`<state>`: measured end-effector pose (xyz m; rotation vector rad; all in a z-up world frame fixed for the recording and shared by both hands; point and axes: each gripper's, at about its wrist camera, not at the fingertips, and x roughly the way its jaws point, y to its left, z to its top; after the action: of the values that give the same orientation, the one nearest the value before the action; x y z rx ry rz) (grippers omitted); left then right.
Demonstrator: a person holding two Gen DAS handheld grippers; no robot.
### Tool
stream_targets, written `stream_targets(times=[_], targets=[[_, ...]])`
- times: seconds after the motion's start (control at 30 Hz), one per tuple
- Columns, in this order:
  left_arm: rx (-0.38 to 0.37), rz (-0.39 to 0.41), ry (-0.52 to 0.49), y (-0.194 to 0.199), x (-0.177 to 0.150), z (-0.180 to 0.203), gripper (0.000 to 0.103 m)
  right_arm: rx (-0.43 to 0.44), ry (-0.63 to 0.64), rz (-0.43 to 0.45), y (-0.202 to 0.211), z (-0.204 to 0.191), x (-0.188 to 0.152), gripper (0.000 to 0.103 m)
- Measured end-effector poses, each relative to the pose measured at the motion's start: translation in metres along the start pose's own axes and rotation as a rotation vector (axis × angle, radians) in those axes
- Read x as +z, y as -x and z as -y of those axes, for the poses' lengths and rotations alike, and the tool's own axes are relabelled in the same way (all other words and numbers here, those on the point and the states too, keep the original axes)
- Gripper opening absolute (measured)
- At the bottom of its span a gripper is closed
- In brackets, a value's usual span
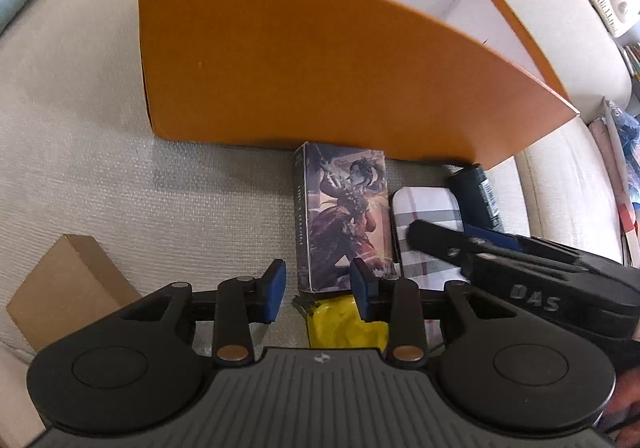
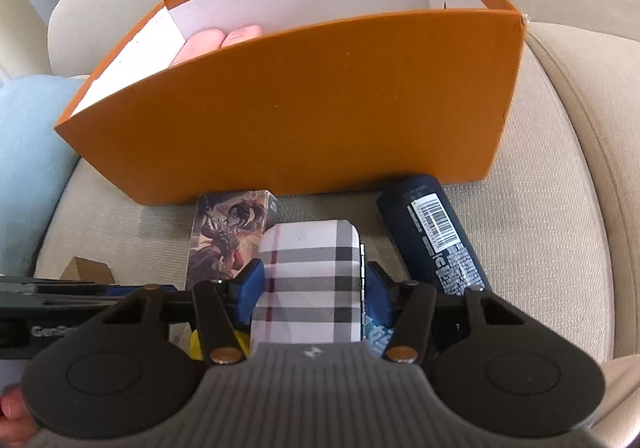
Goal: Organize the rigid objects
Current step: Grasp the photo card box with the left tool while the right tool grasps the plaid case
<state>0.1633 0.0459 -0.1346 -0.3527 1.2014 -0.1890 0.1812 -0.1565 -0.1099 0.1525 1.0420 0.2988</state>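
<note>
The right hand-held gripper (image 2: 314, 294) has its blue pads on either side of the plaid case (image 2: 312, 280), which looks gripped – its near end sits right between the fingers, its far end pointing toward the box. If the hold is only at that near end, the case could pivot or slip as it lifts and knock the card box (image 2: 230, 238) just left of it or the dark can (image 2: 434, 240) lying close on its right. The left hand-held gripper (image 1: 318, 284) is open and holds nothing; the near end of the card box lies between its fingertips, with a yellow item (image 1: 346, 322) below them. Crowding is the other risk – the two tools are nearly touching. A brown carton (image 1: 68, 288) sits off to the left on the sofa cushion (image 1: 120, 175). Beyond everything stands the orange box (image 2: 304, 103), open-topped, pink items (image 2: 218, 39) already inside – its tall front wall could catch a low carry.
</note>
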Motion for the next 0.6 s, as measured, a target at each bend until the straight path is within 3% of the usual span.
stream_targets(times=[0.2, 0.3, 0.6], targets=[[-0.020, -0.007, 0.016, 0.001, -0.003, -0.003, 0.046, -0.032, -0.003, 0.020, 0.018, -0.006, 0.005, 0.029], [-0.032, -0.021, 0.020, 0.001, -0.007, -0.004, 0.047, -0.007, -0.043, 0.031, 0.026, -0.005, 0.006, 0.022], [-0.022, -0.019, 0.001, 0.009, -0.019, -0.003, 0.046, 0.138, -0.148, 0.029, 0.034, -0.009, 0.009, 0.021]])
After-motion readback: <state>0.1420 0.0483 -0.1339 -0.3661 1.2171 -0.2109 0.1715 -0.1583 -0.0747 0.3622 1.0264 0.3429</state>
